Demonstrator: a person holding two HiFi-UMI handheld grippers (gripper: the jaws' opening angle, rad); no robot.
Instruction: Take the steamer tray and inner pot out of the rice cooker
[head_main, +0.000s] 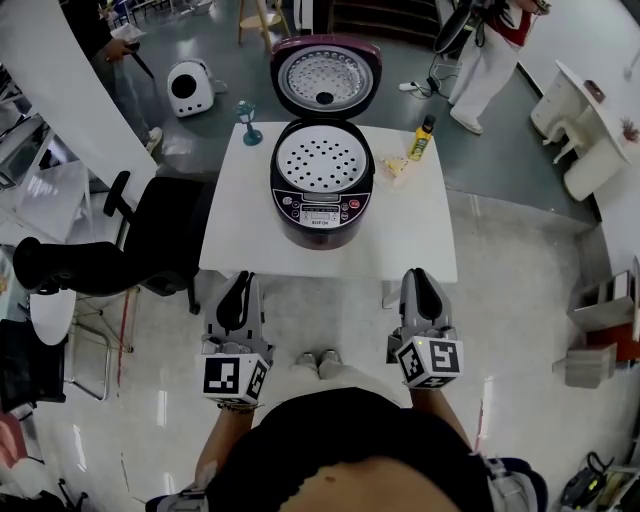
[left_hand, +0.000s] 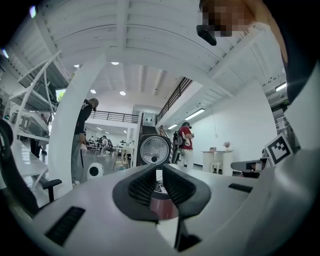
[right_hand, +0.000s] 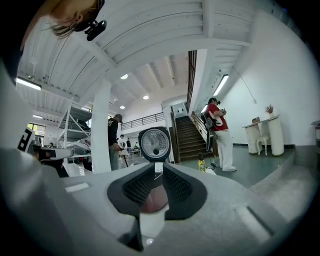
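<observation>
A white square table (head_main: 420, 250) stands just ahead of the left gripper (head_main: 237, 280) and right gripper (head_main: 420, 278). A maroon rice cooker (head_main: 322, 212) sits on it, ahead and between them, lid open. Beyond, a teal goblet (head_main: 247, 122) stands on the left gripper's side. A yellow bottle (head_main: 421, 140) and a pale packet (head_main: 396, 166) are on the right gripper's side.

In the head view the left claw (head_main: 240, 285) sits at about 7 o'clock and the right claw (head_main: 420, 280) at about 5 o'clock. They are side by side, level, and both point toward 12 o'clock. Each has its jaws drawn together with nothing between them. The left forearm (head_main: 222, 440) runs back toward 6 o'clock.
</observation>
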